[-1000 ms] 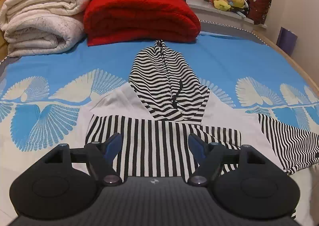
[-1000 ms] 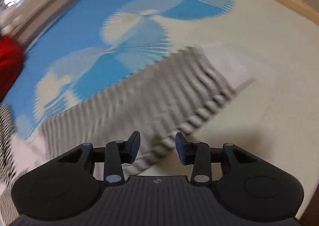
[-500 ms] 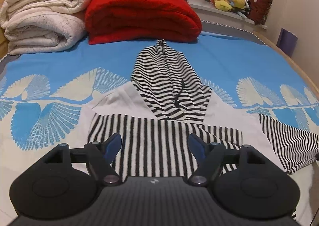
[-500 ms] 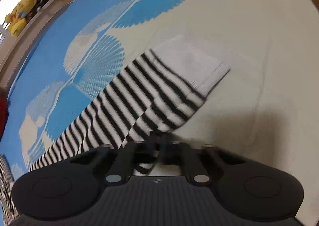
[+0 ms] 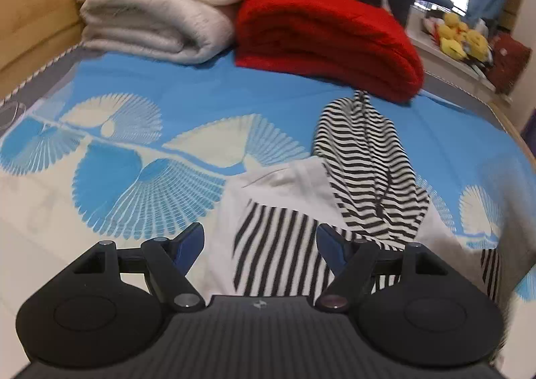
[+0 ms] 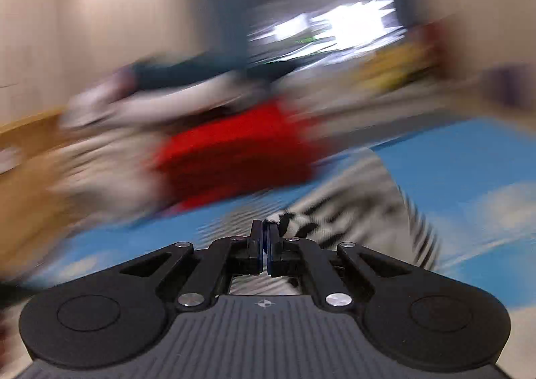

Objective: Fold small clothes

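Observation:
A black-and-white striped hoodie [image 5: 278, 241] lies flat on the blue and white bed sheet [image 5: 140, 104], its hood [image 5: 365, 158] pointing toward the far end. My left gripper [image 5: 260, 240] is open and empty, low over the hoodie's left shoulder area. My right gripper [image 6: 264, 233] is shut on the striped sleeve [image 6: 355, 208], lifted off the bed, the cloth trailing to the right. The right wrist view is badly blurred.
A folded red blanket [image 5: 328, 37] and rolled white blankets [image 5: 157, 7] are stacked at the head of the bed. Yellow plush toys [image 5: 462, 37] sit on a ledge at the far right. A wooden bed edge [image 5: 516, 131] runs along the right.
My right gripper closed on the sleeve cuff and swung it up and toward the head of the bed. My left gripper shifted left and the sleeve left its earlier place at right.

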`<state>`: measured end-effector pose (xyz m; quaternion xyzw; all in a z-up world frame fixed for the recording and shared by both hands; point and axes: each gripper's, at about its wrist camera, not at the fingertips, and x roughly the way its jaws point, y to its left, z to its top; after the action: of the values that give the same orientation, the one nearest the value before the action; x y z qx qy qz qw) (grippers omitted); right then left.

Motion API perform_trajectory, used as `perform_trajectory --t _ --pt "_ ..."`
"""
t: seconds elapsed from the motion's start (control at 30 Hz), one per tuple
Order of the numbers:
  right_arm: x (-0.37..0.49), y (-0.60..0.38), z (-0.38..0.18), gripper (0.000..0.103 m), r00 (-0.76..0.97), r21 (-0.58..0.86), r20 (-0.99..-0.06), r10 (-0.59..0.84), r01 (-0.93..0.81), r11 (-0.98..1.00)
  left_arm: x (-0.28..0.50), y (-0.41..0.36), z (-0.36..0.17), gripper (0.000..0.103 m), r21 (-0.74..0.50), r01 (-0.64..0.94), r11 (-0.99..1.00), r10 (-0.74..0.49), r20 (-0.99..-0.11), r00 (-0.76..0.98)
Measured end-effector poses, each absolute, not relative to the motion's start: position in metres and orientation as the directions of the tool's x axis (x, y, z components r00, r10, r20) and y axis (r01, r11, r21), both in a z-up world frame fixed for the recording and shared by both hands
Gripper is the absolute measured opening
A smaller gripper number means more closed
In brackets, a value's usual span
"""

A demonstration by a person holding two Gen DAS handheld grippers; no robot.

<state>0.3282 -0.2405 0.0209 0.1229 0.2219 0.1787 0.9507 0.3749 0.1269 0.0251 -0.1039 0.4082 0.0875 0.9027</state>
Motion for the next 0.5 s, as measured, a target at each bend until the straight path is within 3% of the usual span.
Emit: perform_trajectory --t 0.1,0.2,0.3,0.37,0.43,0.5 --pt "0.331 -0.196 -0.004 0.002 0.675 0.386 -0.535 0.508 -0.340 0.858 0.377 0.138 0.027 0.079 -0.141 -0.267 0.953 0.067 -0.763 0.643" --pt "0.335 -0.195 -0.012 0.008 0.619 0.447 -0.635 0.462 -0.194 0.873 0.378 0.144 0.026 0.079 -0.176 -0.284 0.943 0.048 -0.769 0.638" --pt "0.339 -0.208 0.007 0.008 0.638 0.453 -0.671 0.377 -0.049 0.890 0.380 0.142 0.020 0.077 -0.214 -0.280 0.936 0.008 -0.782 0.623" --pt "0.334 -0.218 0.024 0.008 0.654 0.445 -0.674 0.345 -0.014 0.896 0.382 0.135 0.010 0.069 -0.234 -0.257 0.937 -0.033 -0.796 0.604" --pt "0.325 -0.224 0.034 0.015 0.697 0.406 -0.655 0.292 -0.002 0.914 0.383 0.119 0.000 0.051 -0.220 -0.200 0.955 -0.063 -0.808 0.586" --pt "0.322 -0.231 0.030 0.017 0.730 0.382 -0.636 0.251 0.015 0.924 0.383 0.100 -0.010 0.042 -0.206 -0.125 0.971 -0.098 -0.812 0.575"
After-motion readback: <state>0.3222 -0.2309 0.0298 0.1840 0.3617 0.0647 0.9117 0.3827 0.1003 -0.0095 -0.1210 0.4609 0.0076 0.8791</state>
